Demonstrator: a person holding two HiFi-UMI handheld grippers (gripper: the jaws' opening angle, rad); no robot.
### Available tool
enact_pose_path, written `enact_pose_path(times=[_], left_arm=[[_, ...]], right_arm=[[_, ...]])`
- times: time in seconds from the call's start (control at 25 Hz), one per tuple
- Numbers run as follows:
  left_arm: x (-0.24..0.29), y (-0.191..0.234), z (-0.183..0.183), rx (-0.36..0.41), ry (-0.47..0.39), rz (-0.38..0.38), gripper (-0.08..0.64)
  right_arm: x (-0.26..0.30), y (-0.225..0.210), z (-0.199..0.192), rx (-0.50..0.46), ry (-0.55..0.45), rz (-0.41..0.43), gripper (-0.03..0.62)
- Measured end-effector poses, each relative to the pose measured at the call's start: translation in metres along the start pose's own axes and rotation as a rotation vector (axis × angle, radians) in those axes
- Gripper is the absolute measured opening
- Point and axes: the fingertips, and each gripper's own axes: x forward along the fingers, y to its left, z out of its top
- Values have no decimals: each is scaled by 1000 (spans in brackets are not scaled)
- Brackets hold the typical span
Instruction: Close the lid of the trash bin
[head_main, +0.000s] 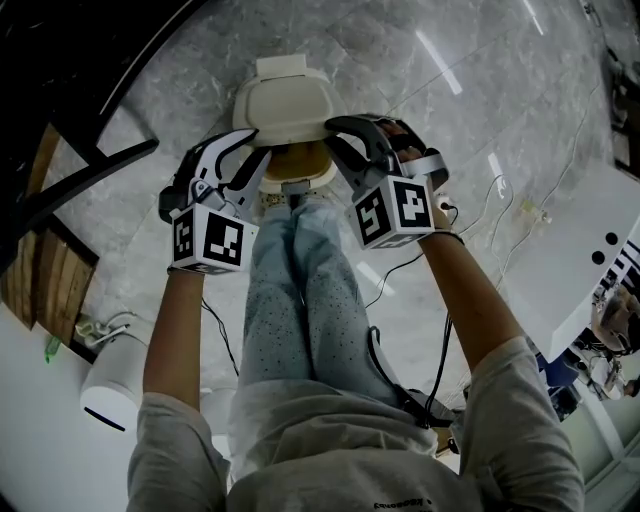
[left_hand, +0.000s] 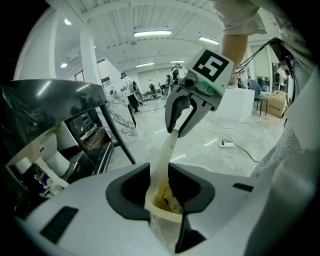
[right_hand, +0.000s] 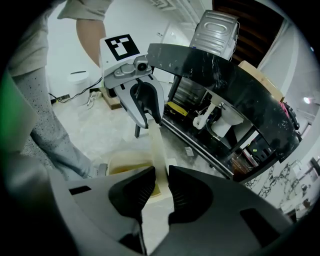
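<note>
Smooth, rounded cream plastic lid (head_main: 285, 105) is tipped up over the trash bin (head_main: 300, 167), which sits on a glossy grey marble floor (head_main: 480, 120) right at the person's feet. The left gripper (head_main: 250, 152) and right gripper (head_main: 338, 140) each pinch 1 side edge of the lid, jaws barely apart.

Grey marble floor (head_main: 480, 110): trash bin (head_main: 287, 108), power strip (left_hand: 227, 143), white cylinder (head_main: 112, 385) at left.
</note>
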Motion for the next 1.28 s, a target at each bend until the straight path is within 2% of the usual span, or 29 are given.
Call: enact_pose_path(times=[0.6, 1.28], left_arm=[[1, -43, -27, 42, 40, -38, 117], [7, -80, -56, 97, 82, -55, 117]], right_arm=[[7, 48, -16, -85, 23, 34, 103], [22, 91, -34, -107, 40, 52, 120]])
